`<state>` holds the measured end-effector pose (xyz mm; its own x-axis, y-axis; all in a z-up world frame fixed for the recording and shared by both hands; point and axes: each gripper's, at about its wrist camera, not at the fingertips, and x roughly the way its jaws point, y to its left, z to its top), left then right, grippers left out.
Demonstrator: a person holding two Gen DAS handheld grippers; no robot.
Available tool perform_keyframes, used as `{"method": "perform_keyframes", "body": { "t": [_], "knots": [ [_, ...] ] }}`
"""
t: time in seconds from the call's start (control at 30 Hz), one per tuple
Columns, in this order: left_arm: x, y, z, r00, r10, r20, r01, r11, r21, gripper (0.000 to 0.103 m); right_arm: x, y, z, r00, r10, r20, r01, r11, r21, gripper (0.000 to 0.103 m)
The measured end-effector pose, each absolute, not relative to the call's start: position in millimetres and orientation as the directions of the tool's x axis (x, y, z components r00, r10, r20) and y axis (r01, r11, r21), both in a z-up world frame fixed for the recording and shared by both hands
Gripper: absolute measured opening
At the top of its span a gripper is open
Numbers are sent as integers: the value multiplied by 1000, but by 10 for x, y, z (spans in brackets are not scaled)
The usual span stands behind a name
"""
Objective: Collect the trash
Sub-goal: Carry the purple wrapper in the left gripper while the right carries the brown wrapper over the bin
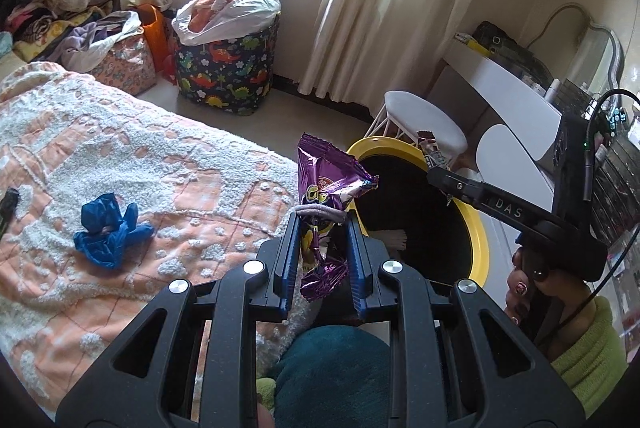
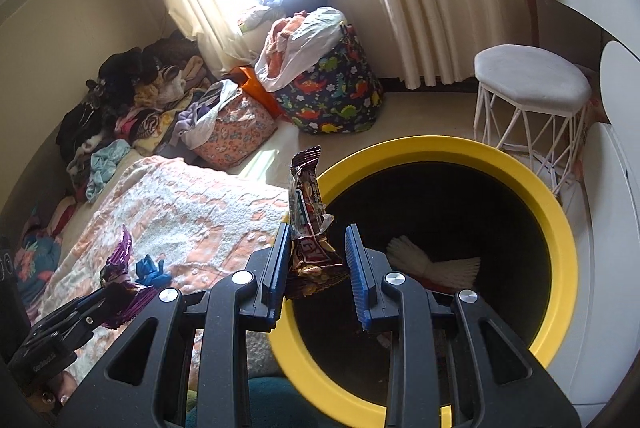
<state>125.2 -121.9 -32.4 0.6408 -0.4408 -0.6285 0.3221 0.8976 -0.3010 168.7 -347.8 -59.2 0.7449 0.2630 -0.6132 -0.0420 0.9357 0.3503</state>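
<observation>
My left gripper is shut on a crumpled purple snack bag, which stands up above the bed edge, just left of the bin. The bin is black inside with a yellow rim. My right gripper is shut on a brown candy bar wrapper, held upright over the near left part of the yellow rim. Something white lies inside the bin. A crumpled blue bag rests on the orange and white bedspread. Each gripper shows in the other's view: right gripper, left gripper.
A dinosaur-print basket stuffed with laundry and a pink bag stand by the curtains. A white stool and a white desk sit right of the bin. Clothes are piled beyond the bed. A hand with a green sleeve holds the right gripper.
</observation>
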Motion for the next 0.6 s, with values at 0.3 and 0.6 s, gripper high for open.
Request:
{"method": "perform_keyframes", "body": {
  "t": [0.3,0.6],
  "knots": [
    [1299,-1485,-324,622,-460,-633,368,886,-282,16,1691,-3834,-650,760,201,-618,48,931,363,27],
    [1357,-1767,-414,588,-477,-653,415,871,-262,16,1686,-4026,-769,754,165,-636,125,915,384,27]
  ]
}}
